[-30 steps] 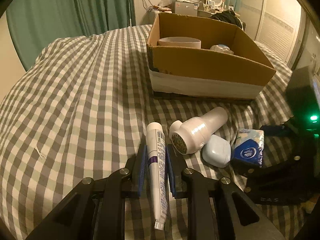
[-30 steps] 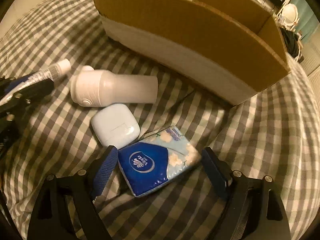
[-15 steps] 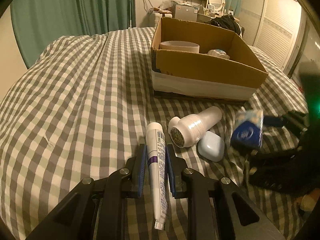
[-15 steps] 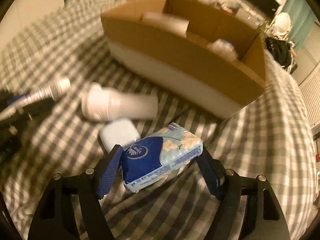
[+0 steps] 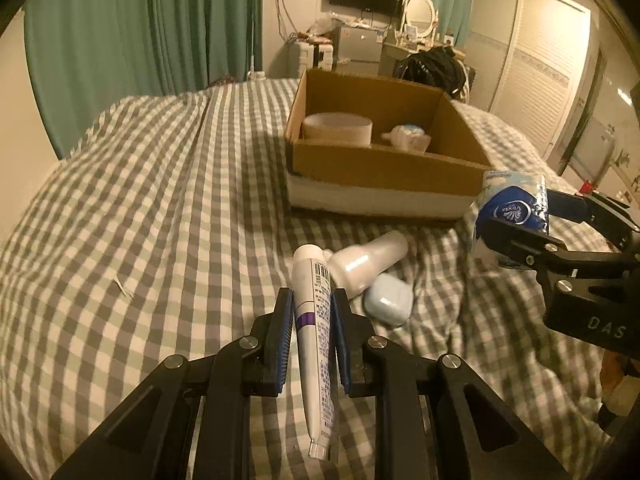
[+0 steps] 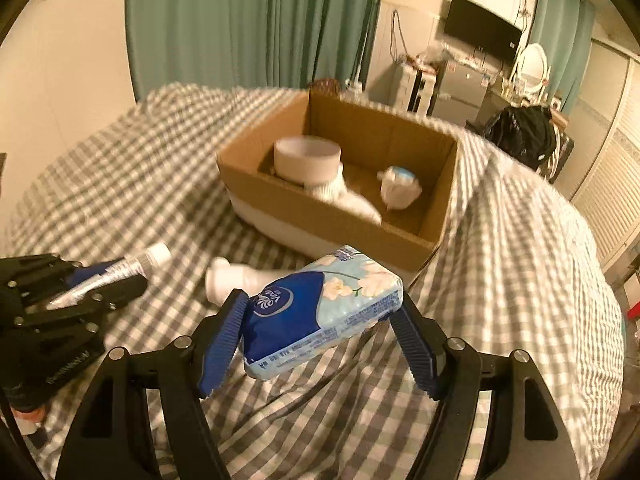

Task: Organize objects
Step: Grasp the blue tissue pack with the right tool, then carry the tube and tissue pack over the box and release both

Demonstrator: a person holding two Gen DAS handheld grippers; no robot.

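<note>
While two items lie in the cardboard box (image 6: 436, 184) at upper centre | tissue pack (image 6: 320, 312) is pinched in right gripper (image 6: 320, 340) jaws, raised off bed | toothpaste tube (image 5: 314, 320) is clamped by left gripper (image 5: 311, 340) | bottle (image 5: 366, 262) and blue case (image 5: 388, 300) remain unsorted

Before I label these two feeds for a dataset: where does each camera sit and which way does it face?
Left wrist: rides on the left claw, low over the checked bed, facing the cardboard box; its own fingers clamp a toothpaste tube, and the right claw shows at right.
Right wrist: rides on the right claw, raised, looking down toward the box; its fingers hold a tissue pack, and the left claw shows at left.
Shared: box, tube, tissue pack, white bottle, TV and curtains.
</note>
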